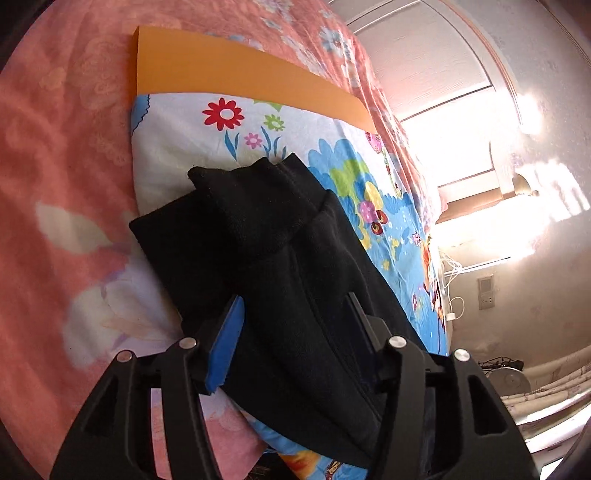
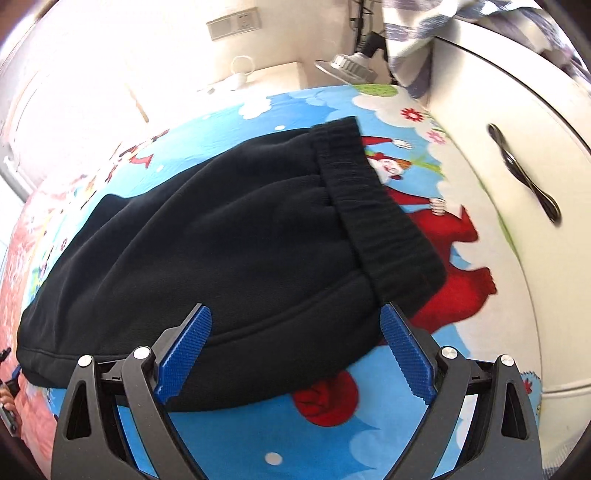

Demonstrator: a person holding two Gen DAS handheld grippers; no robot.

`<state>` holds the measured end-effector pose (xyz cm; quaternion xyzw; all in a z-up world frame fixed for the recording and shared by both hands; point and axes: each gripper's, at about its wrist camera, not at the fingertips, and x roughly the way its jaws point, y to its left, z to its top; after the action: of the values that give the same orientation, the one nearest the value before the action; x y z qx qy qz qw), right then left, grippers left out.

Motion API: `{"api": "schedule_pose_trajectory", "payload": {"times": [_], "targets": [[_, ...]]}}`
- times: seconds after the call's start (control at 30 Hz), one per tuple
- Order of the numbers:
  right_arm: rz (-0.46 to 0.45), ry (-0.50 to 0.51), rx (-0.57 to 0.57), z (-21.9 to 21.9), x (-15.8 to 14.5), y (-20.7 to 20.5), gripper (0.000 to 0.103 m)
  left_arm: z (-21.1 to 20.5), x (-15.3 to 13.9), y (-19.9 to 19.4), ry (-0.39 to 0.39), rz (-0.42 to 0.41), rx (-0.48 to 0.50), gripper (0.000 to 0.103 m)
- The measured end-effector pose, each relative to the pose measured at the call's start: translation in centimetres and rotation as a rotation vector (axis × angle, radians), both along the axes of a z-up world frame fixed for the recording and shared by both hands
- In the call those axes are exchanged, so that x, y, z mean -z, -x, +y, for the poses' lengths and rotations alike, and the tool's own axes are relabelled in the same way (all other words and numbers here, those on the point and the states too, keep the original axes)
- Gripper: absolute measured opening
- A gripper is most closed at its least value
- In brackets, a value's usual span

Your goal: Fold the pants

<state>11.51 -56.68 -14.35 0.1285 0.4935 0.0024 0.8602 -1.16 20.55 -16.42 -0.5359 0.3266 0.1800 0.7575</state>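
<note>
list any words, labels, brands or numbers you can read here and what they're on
None can be read.
The black fleece pants show no label or brand.
The cartoon-print sheet has pictures only.
The white wall switch plate is too washed out to read.

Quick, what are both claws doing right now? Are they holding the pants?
Left claw: open, around the black pants, not pinching them.
Right claw: wide open over the pants, holding nothing.

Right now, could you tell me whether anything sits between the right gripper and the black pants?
Nothing visible does. The right gripper is open right over the near edge of the pants, which lie on the cartoon sheet; only bare fabric shows between its fingers.
</note>
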Motion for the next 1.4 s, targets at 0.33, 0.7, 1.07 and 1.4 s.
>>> {"api": "schedule_pose_trajectory", "payload": {"times": [0.33,0.7,1.07,1.4], "targets": [[0.024,0.017,0.133,-6.4,2.4,-1.2,0.090,-0.1,-2.3,1.3,-0.018,0.008,-0.040,0.005],[-0.104,0.062,0.012,-3.5,-1.3,1.5,0.093,-0.2,2.1,4.3,0.086,0.011,-0.085,0.046],[-0.131,0.112,-0.404,10.2,-2.1,3.5,0.093,1.9,1.2,4.1,-0.011,0.155,-0.139,0.039],[-0.094,0.112,-0.542,18.8,0.2,4.2,0.093,-12.4,2.5,1.0,0.240,-0.048,0.197,0.043]]}}
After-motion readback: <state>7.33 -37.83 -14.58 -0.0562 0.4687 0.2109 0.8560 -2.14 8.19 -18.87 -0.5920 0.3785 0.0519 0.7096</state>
